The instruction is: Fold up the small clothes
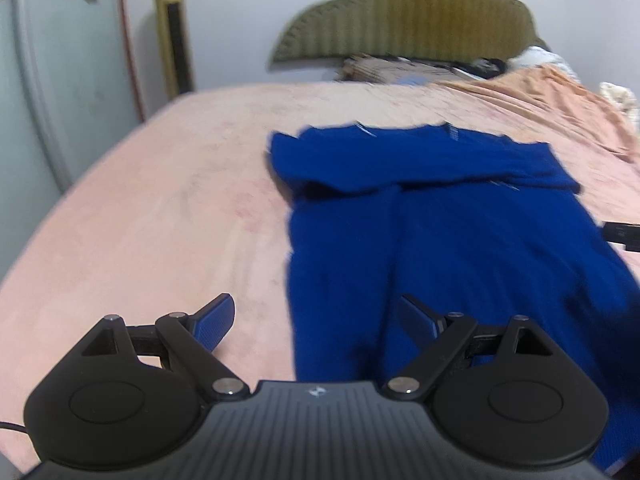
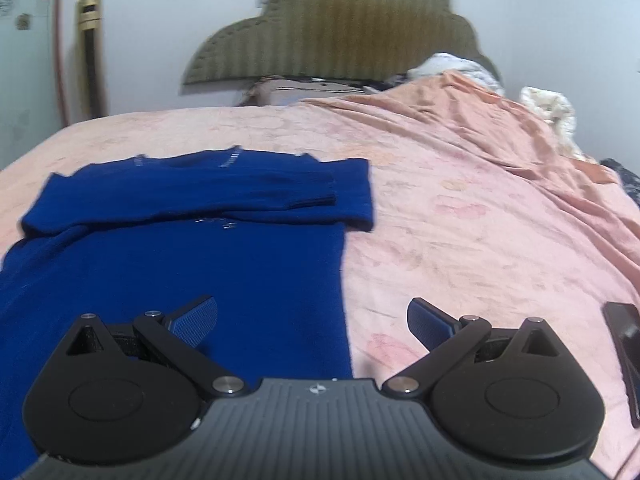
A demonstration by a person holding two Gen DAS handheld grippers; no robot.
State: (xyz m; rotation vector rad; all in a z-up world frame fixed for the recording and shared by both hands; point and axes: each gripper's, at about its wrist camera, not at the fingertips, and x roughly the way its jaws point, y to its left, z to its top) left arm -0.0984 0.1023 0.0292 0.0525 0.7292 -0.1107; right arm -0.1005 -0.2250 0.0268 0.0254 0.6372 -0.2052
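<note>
The left gripper [image 1: 316, 320] has its fingers [image 1: 212, 322] spread wide and grasping nothing; one blue pad sits over the pink blanket [image 1: 160, 200], the other over the near hem of the blue sweater [image 1: 460, 240]. The right gripper [image 2: 312, 322] is likewise released, its fingers [image 2: 426, 322] apart, the left pad over the sweater [image 2: 180, 264] and the right pad over the blanket [image 2: 460, 220], straddling the garment's right edge. A dark phone [image 2: 626, 352] lies on the blanket to the right of that gripper, well apart from the sweater.

The sweater lies flat on the bed, body running away from the grippers, with both sleeves [image 2: 192, 196] folded across the chest so one cuff [image 2: 316, 196] rests on top near the right side. Beyond it the blanket bunches into folds on the right. At the far end stand a padded olive headboard [image 2: 352, 28] and crumpled bedding [image 2: 548, 104]; a gold tower fan [image 1: 174, 32] stands by the wall on the left.
</note>
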